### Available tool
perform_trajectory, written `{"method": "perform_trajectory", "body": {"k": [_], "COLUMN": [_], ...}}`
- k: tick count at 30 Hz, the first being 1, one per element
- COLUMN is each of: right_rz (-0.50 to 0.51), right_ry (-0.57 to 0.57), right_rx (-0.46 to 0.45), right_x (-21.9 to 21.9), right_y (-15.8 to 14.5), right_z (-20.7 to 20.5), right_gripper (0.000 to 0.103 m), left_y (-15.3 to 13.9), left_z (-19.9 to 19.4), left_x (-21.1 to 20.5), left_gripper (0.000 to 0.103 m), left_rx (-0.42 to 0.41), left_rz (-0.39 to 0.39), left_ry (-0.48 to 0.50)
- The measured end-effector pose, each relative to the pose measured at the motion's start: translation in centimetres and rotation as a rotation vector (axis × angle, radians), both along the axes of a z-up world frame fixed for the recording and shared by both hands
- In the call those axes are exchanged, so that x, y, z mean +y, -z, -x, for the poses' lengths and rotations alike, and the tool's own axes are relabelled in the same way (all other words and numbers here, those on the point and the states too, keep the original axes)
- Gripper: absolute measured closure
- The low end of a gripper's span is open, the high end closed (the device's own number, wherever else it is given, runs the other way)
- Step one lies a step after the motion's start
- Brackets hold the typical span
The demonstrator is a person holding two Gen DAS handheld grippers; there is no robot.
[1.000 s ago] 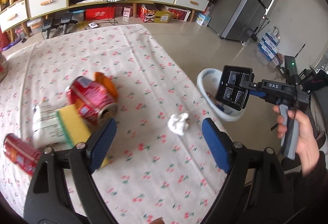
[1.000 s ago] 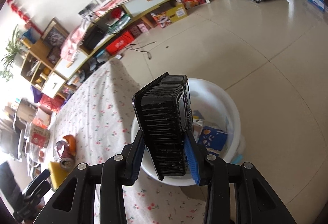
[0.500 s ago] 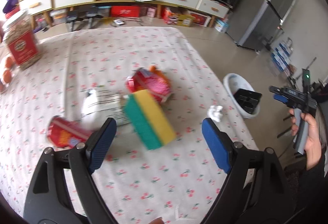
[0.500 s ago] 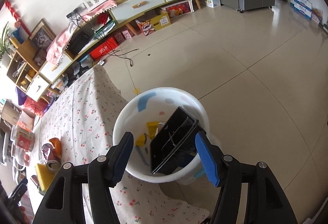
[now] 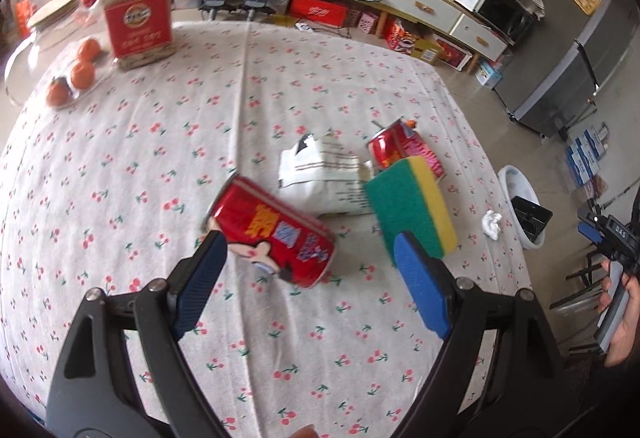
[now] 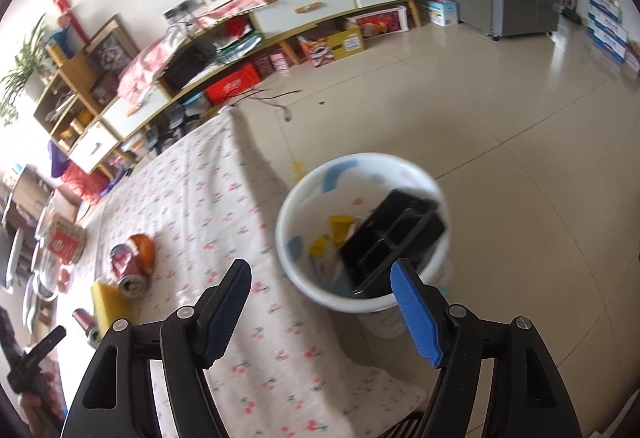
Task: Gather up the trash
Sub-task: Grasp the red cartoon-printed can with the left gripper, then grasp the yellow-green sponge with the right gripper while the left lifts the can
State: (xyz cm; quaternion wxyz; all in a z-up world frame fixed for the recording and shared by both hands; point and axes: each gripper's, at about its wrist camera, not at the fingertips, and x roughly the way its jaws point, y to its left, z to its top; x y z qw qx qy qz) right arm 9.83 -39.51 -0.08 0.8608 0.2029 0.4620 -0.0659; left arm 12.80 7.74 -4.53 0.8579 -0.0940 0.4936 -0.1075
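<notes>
While black tray (image 6: 394,238) sits in bin (image 6: 304,205), cans, sponge (image 5: 412,205), wrapper, tissue remain on table; left gripper (image 5: 312,270) wide apart, right gripper (image 6: 320,302) opening, empty.

Right gripper (image 5: 612,234) body: white letters "DAS".
Red can (image 5: 276,238) lying on the table: large yellow and blue characters, too blurred to read.
White bag (image 5: 324,173): lines of black print, illegible.
Jar (image 5: 136,5) red label: round emblem with white print below, unreadable.
Red box (image 5: 316,9) under the sideboard: white script, unreadable.
</notes>
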Motion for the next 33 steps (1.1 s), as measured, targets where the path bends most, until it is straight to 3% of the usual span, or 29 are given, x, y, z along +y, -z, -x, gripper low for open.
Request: {"method": "perform_trajectory", "body": {"k": [13,23,33], "right_rz": [0.057,0.093,0.068], "right_ry": [-0.193,-0.282,-0.384], "right_rx": [0.033,0.062,0.075], "right_x": [8.8,12.7,17.0], "right_y": [0.9,2.0,2.7], "right_z": [-2.5,-3.3,-3.8], "right_gripper": [0.028,0.028,0.028], "left_y": [3.1,5.0,4.0], "left_z": [-2.4,-3.3,-2.4], "left_x": [2.1,2.2,2.7], "left_gripper": [0.018,0.041,0.044], "left_rx": [0.132,0.167,0.121], "left_rz": [0.170,0.181,0.142], "left_ry": [-0.161,-0.217,-0.153]}}
